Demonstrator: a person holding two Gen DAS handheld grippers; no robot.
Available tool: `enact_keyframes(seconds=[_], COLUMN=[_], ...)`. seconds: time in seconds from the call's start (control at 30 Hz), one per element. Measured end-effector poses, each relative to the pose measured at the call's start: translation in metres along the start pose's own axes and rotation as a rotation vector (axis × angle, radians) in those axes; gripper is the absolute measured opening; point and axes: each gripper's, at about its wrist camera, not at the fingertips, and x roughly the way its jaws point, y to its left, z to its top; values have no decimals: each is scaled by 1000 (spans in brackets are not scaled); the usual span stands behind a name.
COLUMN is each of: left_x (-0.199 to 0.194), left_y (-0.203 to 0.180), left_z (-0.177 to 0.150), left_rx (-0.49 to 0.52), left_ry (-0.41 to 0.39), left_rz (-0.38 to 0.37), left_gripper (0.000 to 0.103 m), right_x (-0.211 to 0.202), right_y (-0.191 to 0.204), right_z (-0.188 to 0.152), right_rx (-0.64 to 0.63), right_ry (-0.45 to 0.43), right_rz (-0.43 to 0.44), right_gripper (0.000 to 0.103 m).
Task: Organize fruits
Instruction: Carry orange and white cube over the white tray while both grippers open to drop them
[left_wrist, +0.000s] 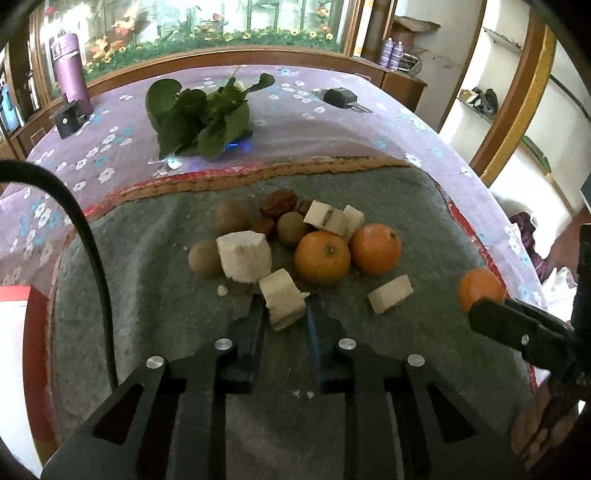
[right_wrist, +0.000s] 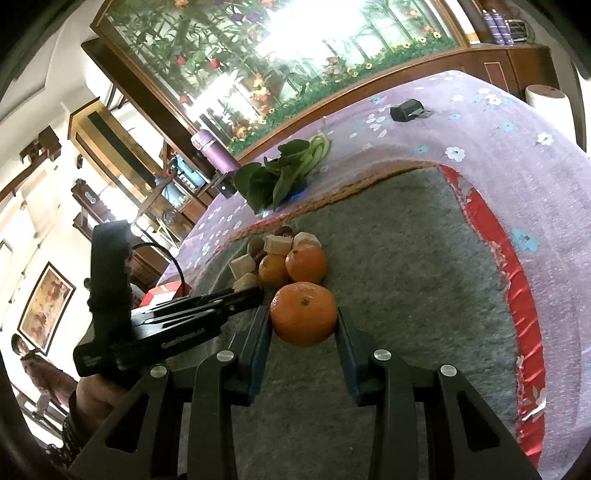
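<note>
Left wrist view: the left gripper (left_wrist: 286, 306) has its jaws pinched on 1 pale cube (left_wrist: 282, 303), a rough-cut, off-white, fibrous block that sits tilted between the blue pads on the grey mat (left_wrist: 147, 288). Ahead of the fingertips lie 3 more loose pale pieces: 1 large chunk (left_wrist: 243, 255) just beyond and left, 1 smaller block (left_wrist: 390, 294) to the right, and a pair of cut pieces (left_wrist: 334, 218) farther ahead that touch each other. 2 oranges (left_wrist: 322, 257) sit side by side just beyond the held cube, glossy with a small green stem scar. 3 round brown fruits (left_wrist: 205, 258) and about 3 wrinkled red dates (left_wrist: 279, 204) cluster behind them. Far right, 1 more orange (left_wrist: 480, 288) sits in the right gripper (left_wrist: 487, 314). Well ahead on the purple flowered cloth lies 1 bunch of leafy greens (left_wrist: 203, 118).

Right wrist view: the right gripper (right_wrist: 303, 321) clamps 1 orange (right_wrist: 303, 314) between its 2 pads, both touching the fruit's sides; the fruit is round, bright and dimpled, its stem scar facing up. Just beyond it rest the other 2 oranges (right_wrist: 306, 263), touching. To the left, the left gripper (right_wrist: 255, 293) reaches in with its tips at the pale cubes (right_wrist: 243, 265).
</note>
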Motion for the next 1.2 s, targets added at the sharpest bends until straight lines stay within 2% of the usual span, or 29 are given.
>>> enact_keyframes(seconds=[0.3, 0.37, 0.5, 0.67, 0.8, 0.83, 1.0, 1.03, 1.2], left_x=[-14, -24, -52, -108, -145, -154, -165, -165, -152], left_y=[7, 10, 24, 57, 102, 116, 159, 169, 196], left_z=[-11, -16, -28, -55, -83, -92, -124, -130, -147], left_rx=[-2, -7, -37, -82, -151, -173, -245, -258, -308], left_ry=[-44, -61, -107, -201, -228, -228, -210, -198, -125], left_rz=[-1, 10, 23, 154, 292, 340, 478, 514, 596], left_gripper=[16, 16, 16, 16, 16, 16, 16, 17, 17], right_x=[1, 1, 6, 34, 72, 84, 136, 143, 185], right_y=[9, 13, 42, 102, 160, 176, 247, 258, 290], right_z=[0, -1, -3, 0, -3, -5, -33, -40, -77], right_rx=[-31, -46, -158, -264, -352, -376, -470, -489, -533], right_ry=[-16, -20, -15, 49, 121, 142, 241, 260, 369], right_rz=[14, -4, -57, 40, 146, 170, 263, 268, 235], right_gripper=[36, 36, 36, 35, 35, 35, 35, 35, 36])
